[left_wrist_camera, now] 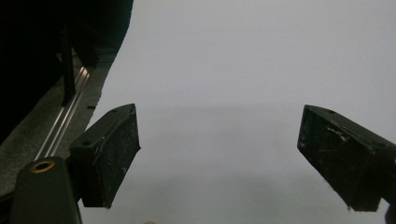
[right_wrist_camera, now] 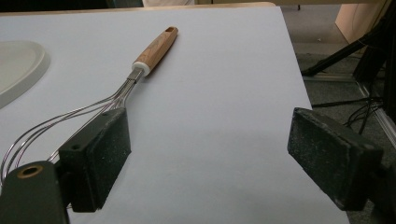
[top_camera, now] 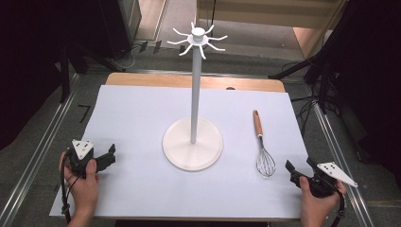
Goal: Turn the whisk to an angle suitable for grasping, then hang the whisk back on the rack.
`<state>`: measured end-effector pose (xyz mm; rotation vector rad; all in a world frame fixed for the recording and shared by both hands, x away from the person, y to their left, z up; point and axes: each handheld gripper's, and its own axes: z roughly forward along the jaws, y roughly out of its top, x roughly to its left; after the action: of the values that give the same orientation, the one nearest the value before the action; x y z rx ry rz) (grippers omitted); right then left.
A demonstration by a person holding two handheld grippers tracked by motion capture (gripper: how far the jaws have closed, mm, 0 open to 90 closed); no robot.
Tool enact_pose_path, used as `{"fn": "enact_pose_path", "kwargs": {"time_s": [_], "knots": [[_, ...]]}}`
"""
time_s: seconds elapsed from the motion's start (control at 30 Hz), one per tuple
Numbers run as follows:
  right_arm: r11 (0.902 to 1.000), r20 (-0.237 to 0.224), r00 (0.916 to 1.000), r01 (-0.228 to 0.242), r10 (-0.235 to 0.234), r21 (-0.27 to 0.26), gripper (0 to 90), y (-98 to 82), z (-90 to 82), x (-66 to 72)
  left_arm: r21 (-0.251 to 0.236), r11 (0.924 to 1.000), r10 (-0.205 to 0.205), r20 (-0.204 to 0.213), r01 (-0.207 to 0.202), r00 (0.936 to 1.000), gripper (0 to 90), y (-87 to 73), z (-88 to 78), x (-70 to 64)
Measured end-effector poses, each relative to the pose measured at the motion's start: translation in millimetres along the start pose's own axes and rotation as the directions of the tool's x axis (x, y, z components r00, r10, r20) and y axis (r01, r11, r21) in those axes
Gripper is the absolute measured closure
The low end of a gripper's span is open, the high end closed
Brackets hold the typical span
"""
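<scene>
Left gripper (top_camera: pixel 112 152): held at the near left, jaws spread wide, nothing between. Right gripper (top_camera: pixel 299 169): held at the near right, jaws wide, nothing gripped. Whisk (top_camera: pixel 263 146): laid flat just beyond the right gripper. White stand (top_camera: pixel 193 142): placed centrally, farther back.

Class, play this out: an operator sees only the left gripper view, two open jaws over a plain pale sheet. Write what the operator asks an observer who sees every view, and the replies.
Operator: What lies on the sheet?
Observer: A whisk with a wooden handle, wire end toward the person.
Operator: Anything else?
Observer: A white stand at the middle, its pole topped with hooks.
Operator: Where is the right gripper?
Observer: Beside the whisk's wire end, jaws open, nothing between them.
</scene>
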<state>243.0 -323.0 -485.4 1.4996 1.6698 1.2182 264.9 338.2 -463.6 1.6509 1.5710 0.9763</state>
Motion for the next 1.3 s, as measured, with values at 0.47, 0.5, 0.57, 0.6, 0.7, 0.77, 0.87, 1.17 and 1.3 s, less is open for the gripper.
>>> {"fn": "enact_pose_path", "kwargs": {"time_s": [0.47,0.5,0.57,0.6,0.7,0.77,0.87,1.17,1.3], "knots": [[0.9954,0.045,0.9970,0.059,-0.063,0.076,20.8,10.3,3.5,7.4,-0.005,1.0000,0.001,-0.001,-0.001,1.0000,13.8,-0.2,-0.3,-0.1],[0.9944,0.046,0.9966,0.065,-0.069,0.084,20.8,12.0,3.7,8.3,-0.005,1.0000,0.001,-0.001,-0.001,1.0000,13.8,-0.2,-0.4,-0.2],[0.9930,0.040,0.9961,0.075,-0.079,0.092,21.5,17.0,2.9,10.3,-0.007,1.0000,0.000,-0.001,0.000,1.0000,13.8,-0.3,-0.4,-0.3],[0.9921,0.042,0.9952,0.084,-0.088,0.093,22.2,20.0,2.9,10.8,-0.007,1.0000,0.001,-0.001,-0.001,1.0000,13.8,-0.4,-0.6,-0.4],[0.9901,0.034,0.9953,0.087,-0.091,0.111,25.7,29.6,3.3,14.1,-0.005,1.0000,0.005,-0.001,-0.005,1.0000,13.9,-0.2,-0.2,-0.4],[0.9868,0.044,0.9942,0.091,-0.098,0.134,27.5,35.3,5.4,16.3,-0.009,0.9999,0.008,0.001,-0.008,1.0000,13.8,-0.4,-0.1,-0.5],[0.9795,0.051,0.9929,0.097,-0.107,0.177,28.9,43.0,10.6,18.3,-0.005,1.0000,0.008,0.000,-0.008,1.0000,13.9,-0.3,-0.2,-0.4],[0.9460,0.017,0.9887,0.137,-0.149,0.294,32.4,60.8,30.5,27.2,-0.001,1.0000,0.007,0.000,-0.007,1.0000,13.8,-0.1,0.3,-0.5],[0.9290,0.004,0.9876,0.146,-0.157,0.340,33.2,67.6,39.3,29.5,0.000,1.0000,0.006,0.001,-0.006,1.0000,13.8,0.0,0.1,-0.2]]}}
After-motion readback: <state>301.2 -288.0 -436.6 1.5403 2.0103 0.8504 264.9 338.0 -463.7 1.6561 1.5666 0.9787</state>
